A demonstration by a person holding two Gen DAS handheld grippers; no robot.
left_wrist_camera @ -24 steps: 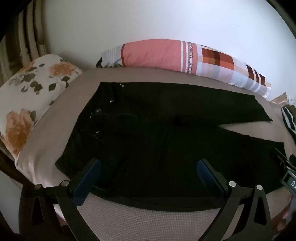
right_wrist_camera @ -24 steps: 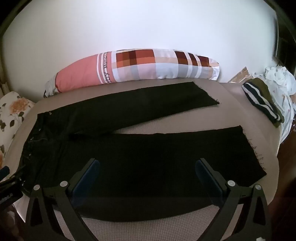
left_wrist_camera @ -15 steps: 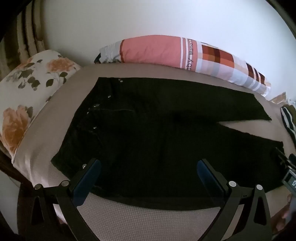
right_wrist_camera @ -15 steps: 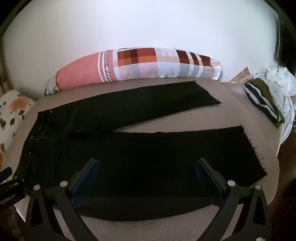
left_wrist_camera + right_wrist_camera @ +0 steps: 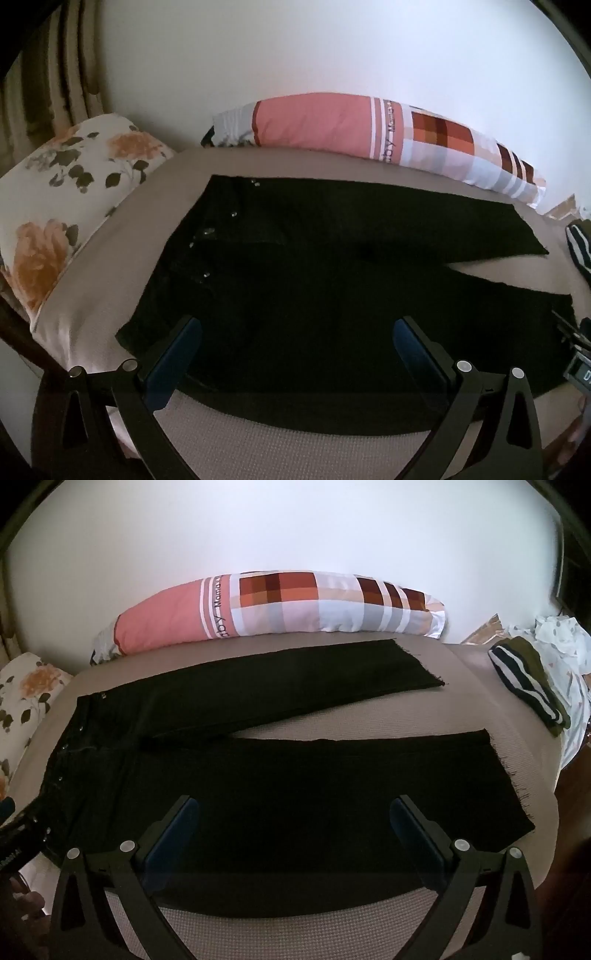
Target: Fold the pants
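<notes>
Looking over the bed (image 5: 369,723), I see the black pants (image 5: 295,797) lying flat and unfolded, legs splayed apart, with my left gripper (image 5: 297,332) and right gripper (image 5: 293,812) both spread wide, empty, so every fold remains.

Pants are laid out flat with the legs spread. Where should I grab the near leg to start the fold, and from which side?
Take the near leg along its edge closest to you, coming in low from the front. It lies flat on the bed, so pinch that edge. The left gripper hangs near the waistband, the right gripper over the leg, toward the frayed hem; both are open.
</notes>
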